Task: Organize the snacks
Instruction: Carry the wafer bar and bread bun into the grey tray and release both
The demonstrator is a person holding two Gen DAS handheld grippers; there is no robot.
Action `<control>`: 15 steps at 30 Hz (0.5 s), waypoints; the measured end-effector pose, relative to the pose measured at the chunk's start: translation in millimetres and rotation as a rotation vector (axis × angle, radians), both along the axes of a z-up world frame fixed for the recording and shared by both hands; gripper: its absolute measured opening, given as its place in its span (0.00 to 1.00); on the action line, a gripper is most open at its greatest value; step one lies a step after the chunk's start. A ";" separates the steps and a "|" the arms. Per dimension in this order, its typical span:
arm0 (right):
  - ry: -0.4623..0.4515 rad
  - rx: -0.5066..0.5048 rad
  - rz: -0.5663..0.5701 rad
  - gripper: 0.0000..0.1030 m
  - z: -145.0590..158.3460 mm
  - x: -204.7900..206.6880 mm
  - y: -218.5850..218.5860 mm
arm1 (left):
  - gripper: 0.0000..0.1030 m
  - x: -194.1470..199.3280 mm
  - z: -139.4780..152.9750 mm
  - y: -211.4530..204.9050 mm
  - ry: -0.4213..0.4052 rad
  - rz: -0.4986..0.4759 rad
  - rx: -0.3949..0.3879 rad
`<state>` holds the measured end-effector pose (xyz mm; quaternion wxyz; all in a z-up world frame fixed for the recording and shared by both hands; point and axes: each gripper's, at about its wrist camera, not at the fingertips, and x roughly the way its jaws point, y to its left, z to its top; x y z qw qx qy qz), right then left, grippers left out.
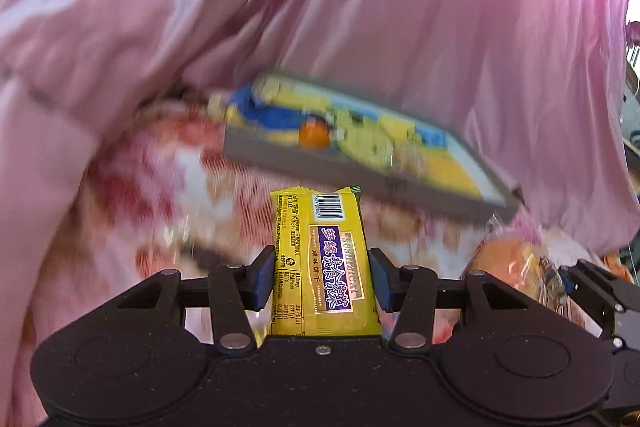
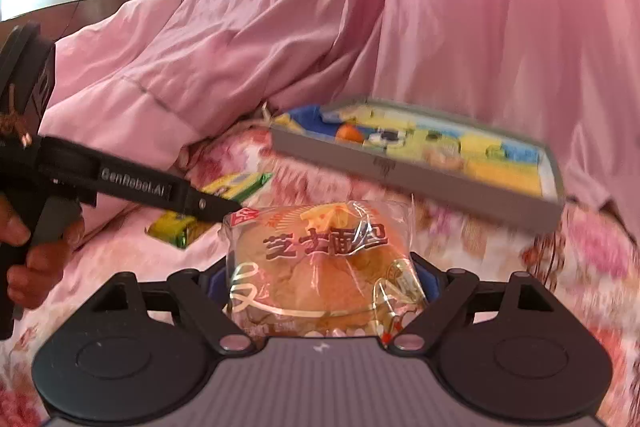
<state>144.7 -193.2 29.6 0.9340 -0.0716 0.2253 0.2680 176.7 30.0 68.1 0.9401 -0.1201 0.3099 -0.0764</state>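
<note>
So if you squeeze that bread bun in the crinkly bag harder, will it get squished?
Probably. The bread bun looks puffy and soft, so the right gripper could flatten it if it pinched harder. Its clear wrapper is shiny and crinkled, so it may slide a bit between the pads. It likely weighs little for its size, as its free end does not seem to droop.

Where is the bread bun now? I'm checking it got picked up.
In the right wrist view, the bread bun sits clamped in the right gripper, just before the gray tray on the floral bedspread.
</note>
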 end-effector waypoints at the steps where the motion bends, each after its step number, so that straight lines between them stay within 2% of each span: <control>1: -0.009 -0.001 0.000 0.85 4.2 6.2 -0.4 | 0.49 8.8 5.6 -0.5 -0.011 0.003 0.001; 8: -0.071 -0.023 -0.045 0.85 37.4 69.9 -0.9 | 0.49 76.4 33.5 -6.7 -0.057 0.024 0.009; 15: -0.100 -0.035 -0.122 0.86 50.6 141.2 10.6 | 0.49 137.7 36.3 -7.5 -0.056 0.060 0.046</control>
